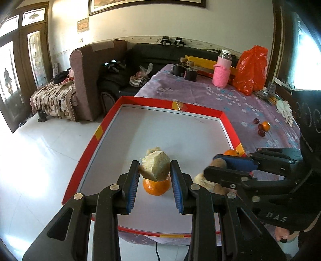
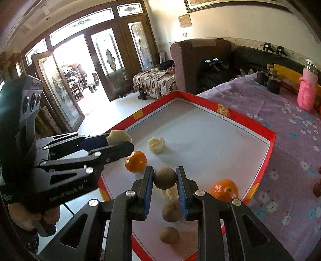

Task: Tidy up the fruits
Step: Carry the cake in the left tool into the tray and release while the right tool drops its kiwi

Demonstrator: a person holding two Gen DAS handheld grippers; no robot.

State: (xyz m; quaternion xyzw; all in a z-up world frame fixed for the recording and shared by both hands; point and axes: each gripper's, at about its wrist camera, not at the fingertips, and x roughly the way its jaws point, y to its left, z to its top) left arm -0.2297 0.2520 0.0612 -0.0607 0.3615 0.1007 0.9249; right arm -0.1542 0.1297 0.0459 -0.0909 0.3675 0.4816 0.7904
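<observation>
Counter covered with a purple floral cloth (image 1: 226, 94). At its far end: a pink knitted bottle sleeve over a steel-capped flask (image 1: 222, 72), upright; an orange plastic bag (image 1: 250, 69) just beside it; a long yellow box (image 1: 208, 62) behind both; dark cylindrical rollers (image 1: 184, 70) near the box's left end. White fabric gloves (image 1: 284, 110) lie at the counter's right edge. Beyond the counter: a black sofa (image 1: 160, 54), with a brown upholstered armchair (image 1: 90, 76) beside it. A patterned brown-and-cream throw (image 1: 53, 100) covers a low seat next to the armchair. Wooden glazed double doors (image 2: 112, 58) stand open. Floor of glossy white tiles (image 1: 36, 156). Framed picture (image 1: 146, 5) on the wall.
</observation>
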